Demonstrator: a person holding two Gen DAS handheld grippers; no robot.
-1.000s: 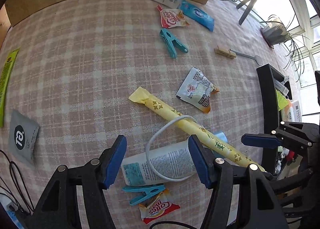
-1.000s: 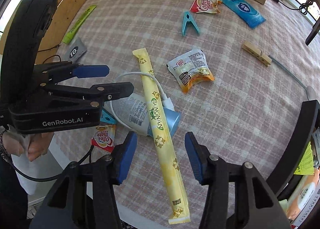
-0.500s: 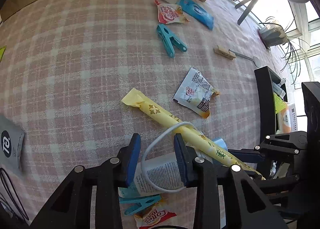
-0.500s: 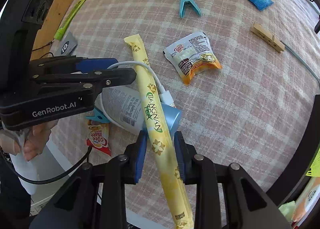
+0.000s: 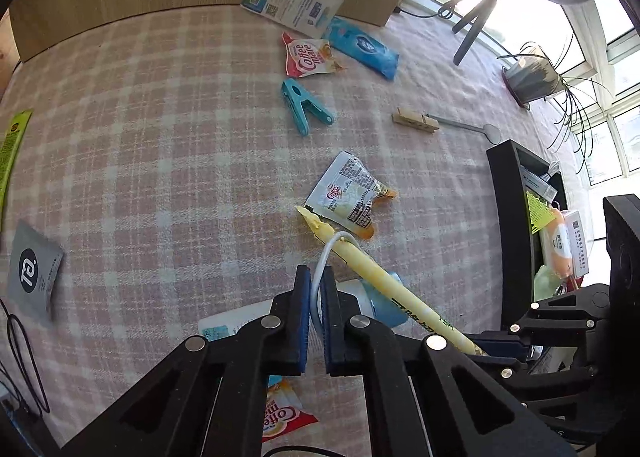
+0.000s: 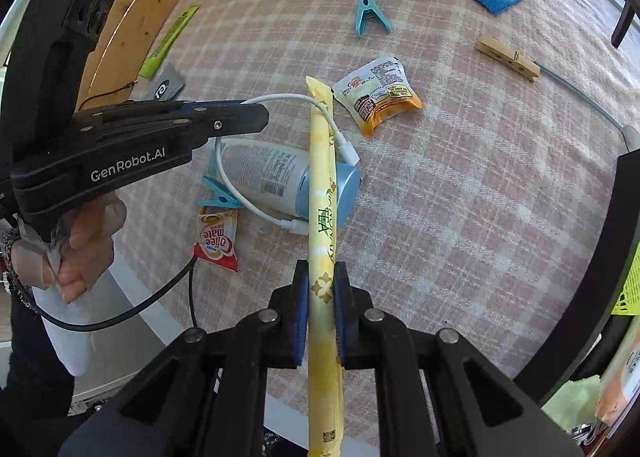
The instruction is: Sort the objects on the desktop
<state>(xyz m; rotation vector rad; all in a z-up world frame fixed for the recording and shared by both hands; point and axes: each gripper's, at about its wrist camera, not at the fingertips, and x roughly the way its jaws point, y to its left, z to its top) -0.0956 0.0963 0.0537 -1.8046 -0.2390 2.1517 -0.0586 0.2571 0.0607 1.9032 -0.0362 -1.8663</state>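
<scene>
My left gripper [image 5: 316,289] is shut on a white cable [image 5: 325,257], which loops over a white bottle with a blue cap [image 6: 276,177]. It also shows in the right wrist view [image 6: 256,113], pinching the cable [image 6: 288,98]. My right gripper [image 6: 321,285] is shut on a long yellow tea stick packet [image 6: 322,185], which lies across the bottle and cable. The packet also shows in the left wrist view [image 5: 372,269].
On the pink plaid cloth [image 5: 160,137] lie creamer sachets [image 5: 348,197] [image 5: 310,55], teal clips [image 5: 304,105] [image 6: 218,195], a wooden peg [image 5: 414,121], a blue wipes pack [image 5: 360,47], a grey sachet [image 5: 34,269]. A black storage box [image 5: 516,217] stands at the right.
Both grippers closed: the left on the white cable, the right on the yellow tea packet. The packet's far end has swung toward the white creamer sachet.
</scene>
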